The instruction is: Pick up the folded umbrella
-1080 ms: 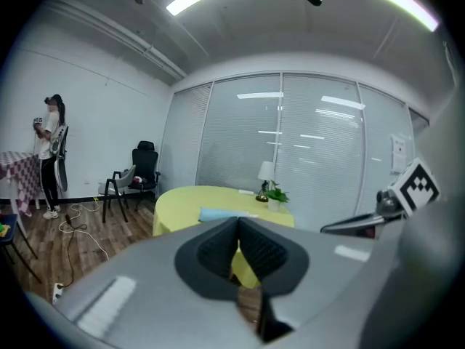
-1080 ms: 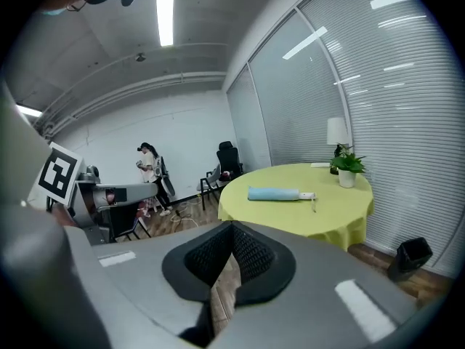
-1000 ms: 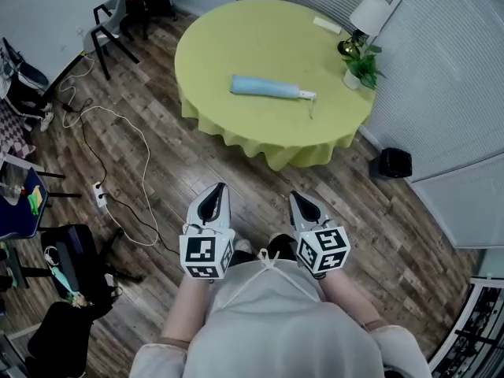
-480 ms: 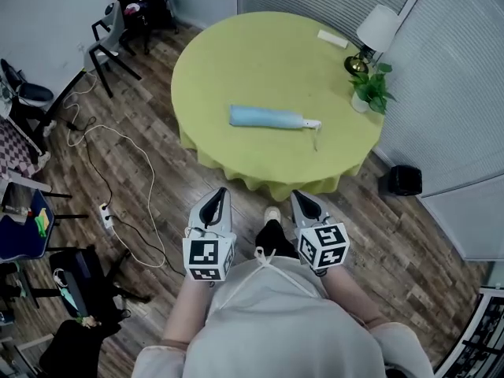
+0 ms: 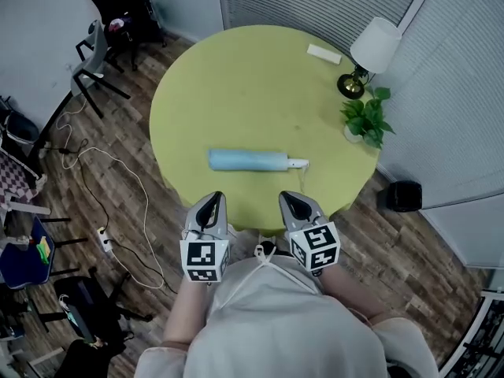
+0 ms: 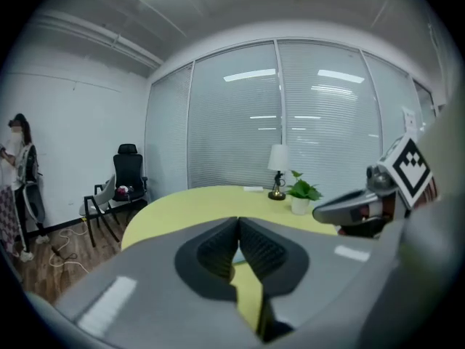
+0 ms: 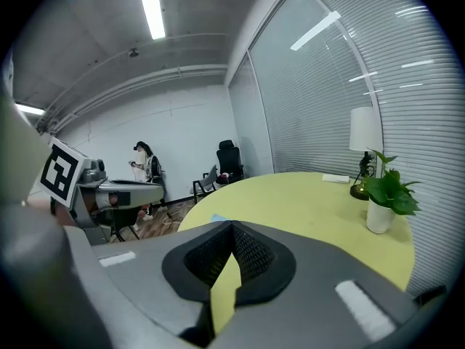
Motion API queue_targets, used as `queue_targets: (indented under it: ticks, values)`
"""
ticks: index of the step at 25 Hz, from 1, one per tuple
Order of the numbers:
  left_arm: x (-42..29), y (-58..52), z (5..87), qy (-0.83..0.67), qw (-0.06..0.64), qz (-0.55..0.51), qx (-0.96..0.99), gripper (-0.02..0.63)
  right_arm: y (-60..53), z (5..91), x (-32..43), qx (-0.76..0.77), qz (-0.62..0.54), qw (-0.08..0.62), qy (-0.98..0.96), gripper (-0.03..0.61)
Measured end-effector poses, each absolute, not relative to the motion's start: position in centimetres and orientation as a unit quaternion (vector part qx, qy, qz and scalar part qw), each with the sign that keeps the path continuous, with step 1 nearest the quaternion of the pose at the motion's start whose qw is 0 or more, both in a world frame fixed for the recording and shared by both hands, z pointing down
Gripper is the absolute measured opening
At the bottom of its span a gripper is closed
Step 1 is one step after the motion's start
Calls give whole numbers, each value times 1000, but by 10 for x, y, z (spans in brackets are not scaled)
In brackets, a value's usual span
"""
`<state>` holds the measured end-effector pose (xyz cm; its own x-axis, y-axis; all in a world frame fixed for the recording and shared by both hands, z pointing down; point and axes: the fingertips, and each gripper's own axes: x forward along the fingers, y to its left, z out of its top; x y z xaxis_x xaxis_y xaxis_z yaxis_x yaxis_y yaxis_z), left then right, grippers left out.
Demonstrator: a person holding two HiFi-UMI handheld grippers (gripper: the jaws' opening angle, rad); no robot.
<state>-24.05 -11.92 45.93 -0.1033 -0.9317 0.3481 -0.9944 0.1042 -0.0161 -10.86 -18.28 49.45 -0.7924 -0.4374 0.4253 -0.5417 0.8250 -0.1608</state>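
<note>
The folded umbrella (image 5: 248,161) is light blue with a white handle (image 5: 298,164). It lies crosswise near the front of the round table under a yellow-green cloth (image 5: 236,85). My left gripper (image 5: 211,200) and right gripper (image 5: 288,198) hover side by side over the table's near edge, just short of the umbrella, apart from it. Both are shut with nothing between the jaws. In the left gripper view the closed gripper (image 6: 238,225) faces the table (image 6: 211,201). In the right gripper view the closed gripper (image 7: 231,231) hides most of the umbrella; a blue sliver (image 7: 218,217) peeks out.
A white lamp (image 5: 370,50), a potted plant (image 5: 364,116) and a flat white item (image 5: 324,53) sit at the table's far right. A black bin (image 5: 403,195) stands by the blinds. Cables (image 5: 102,187), a power strip (image 5: 105,239) and chairs (image 5: 98,53) occupy the left floor. A person (image 6: 18,173) stands far left.
The person has walked up to the table, so table and umbrella have come much nearer. Both grippers, over floor before, now reach the table's near edge. Their jaws stay shut.
</note>
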Motion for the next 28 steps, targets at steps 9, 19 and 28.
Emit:
queue_targets:
  ticks: [9, 19, 28]
  values:
    - [-252, -190, 480, -708, 147, 100, 684, 6, -240, 513, -121, 271, 154, 202, -929, -1]
    - [-255, -247, 533, -560, 132, 269, 773, 6, -271, 525, -132, 354, 185, 210, -893, 0]
    - [-237, -274, 614, -334, 109, 431, 831, 298, -289, 543, -141, 407, 208, 210, -864, 0]
